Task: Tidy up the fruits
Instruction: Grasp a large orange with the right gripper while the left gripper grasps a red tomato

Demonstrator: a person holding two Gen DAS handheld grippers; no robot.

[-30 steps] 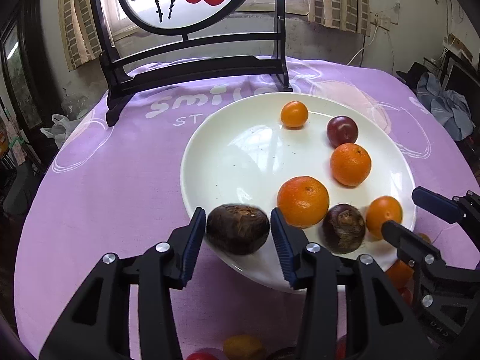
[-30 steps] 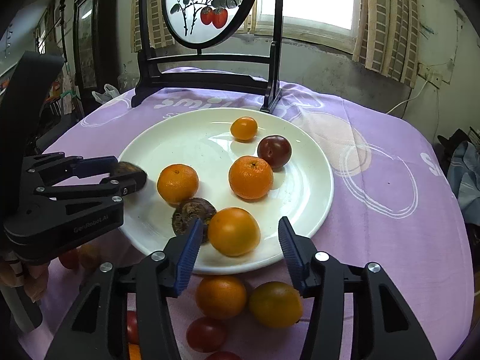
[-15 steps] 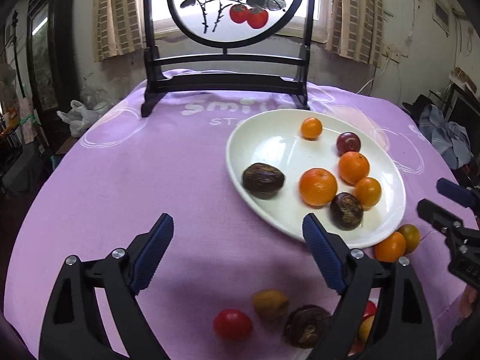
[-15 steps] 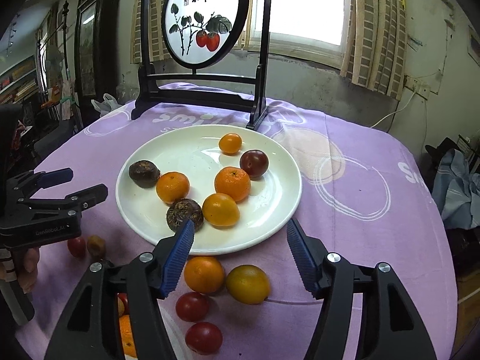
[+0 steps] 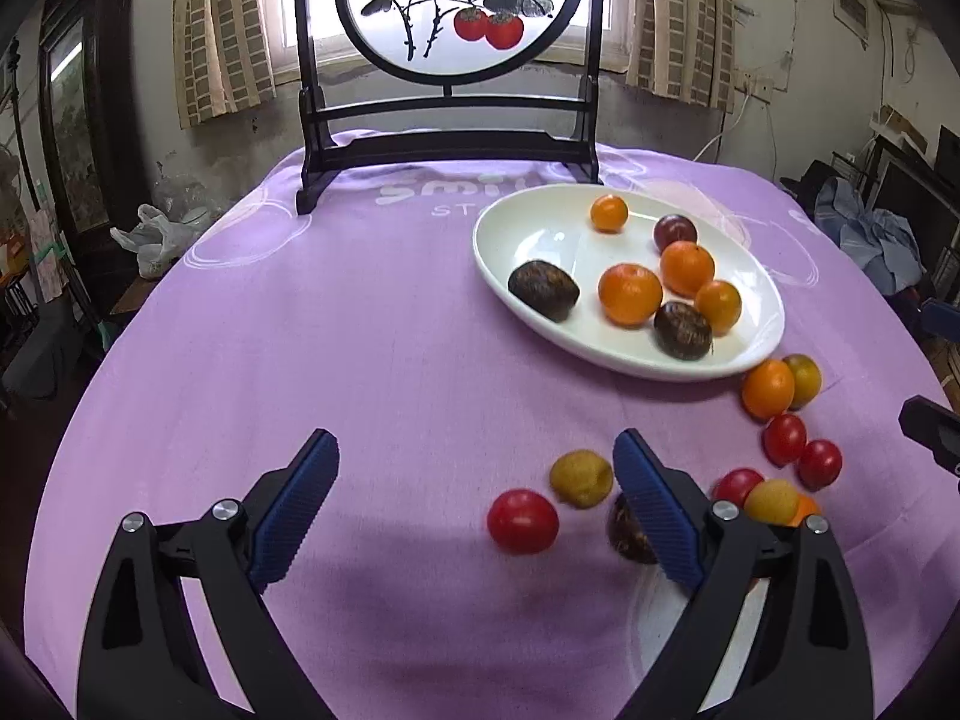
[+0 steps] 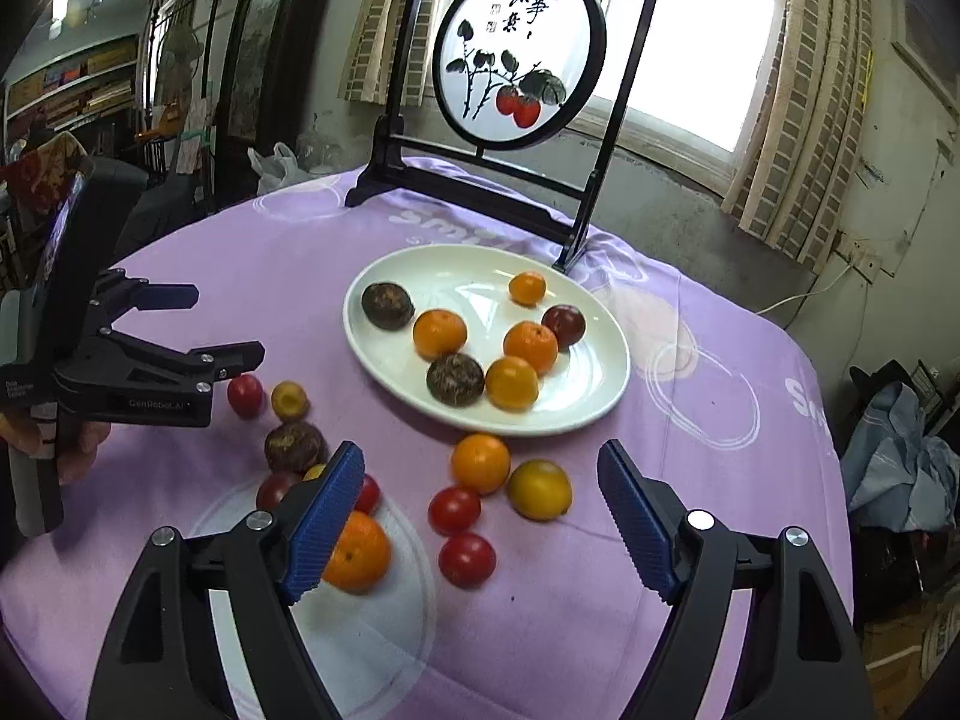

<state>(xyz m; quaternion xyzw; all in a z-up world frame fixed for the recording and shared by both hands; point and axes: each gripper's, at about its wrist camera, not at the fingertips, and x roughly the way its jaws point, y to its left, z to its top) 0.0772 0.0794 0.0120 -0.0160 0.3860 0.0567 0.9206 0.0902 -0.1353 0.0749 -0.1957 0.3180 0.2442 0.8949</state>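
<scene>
A white plate (image 5: 528, 228) (image 6: 600, 396) holds several fruits: oranges, a plum and two dark brown fruits, one of them (image 5: 543, 290) (image 6: 387, 305) near its left rim. Loose fruits lie on the purple cloth in front of the plate: a red tomato (image 5: 522, 521) (image 6: 245, 395), a yellow fruit (image 5: 581, 477) (image 6: 289, 400), a dark fruit (image 6: 295, 447), an orange (image 6: 480, 462) and more tomatoes. My left gripper (image 5: 474, 501) (image 6: 225, 324) is open and empty, over the cloth left of the tomato. My right gripper (image 6: 480, 522) is open and empty above the loose fruits.
A black-framed round painted screen (image 5: 447, 6) (image 6: 519, 66) stands at the back of the table behind the plate. A second white plate (image 6: 384, 630) under an orange (image 6: 355, 552) lies near my right gripper. Curtained windows and clutter surround the table.
My left gripper opened, left the dark brown fruit on the plate, and pulled back toward the near edge. My right gripper also drew back and rose, away from the plate.
</scene>
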